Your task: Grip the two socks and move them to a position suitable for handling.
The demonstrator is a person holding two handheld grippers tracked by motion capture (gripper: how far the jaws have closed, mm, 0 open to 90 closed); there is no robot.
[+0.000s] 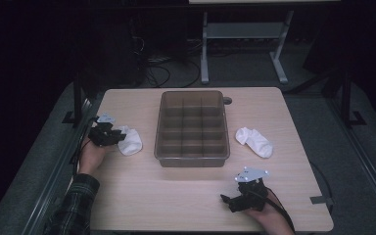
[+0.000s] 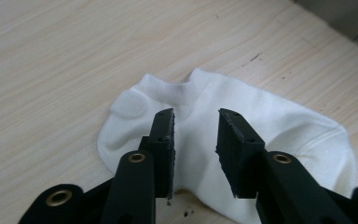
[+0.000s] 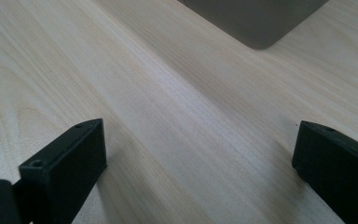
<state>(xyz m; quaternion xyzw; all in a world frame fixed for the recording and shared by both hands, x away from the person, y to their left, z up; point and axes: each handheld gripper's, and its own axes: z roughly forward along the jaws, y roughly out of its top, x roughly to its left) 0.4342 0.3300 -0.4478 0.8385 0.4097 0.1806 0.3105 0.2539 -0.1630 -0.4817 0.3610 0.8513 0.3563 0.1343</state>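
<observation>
Left tool [image 2: 195, 140] over sock [image 2: 279, 126] (white)

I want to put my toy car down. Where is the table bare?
Bare wood lies in front of the bin, between the left gripper and right gripper, and behind each sock. Beside the bin it's crowded.

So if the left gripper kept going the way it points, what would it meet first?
The white sock lying on the table: the left gripper has its jaws open just above the sock's middle, below the cuff. How much gap remains is unclear.
</observation>
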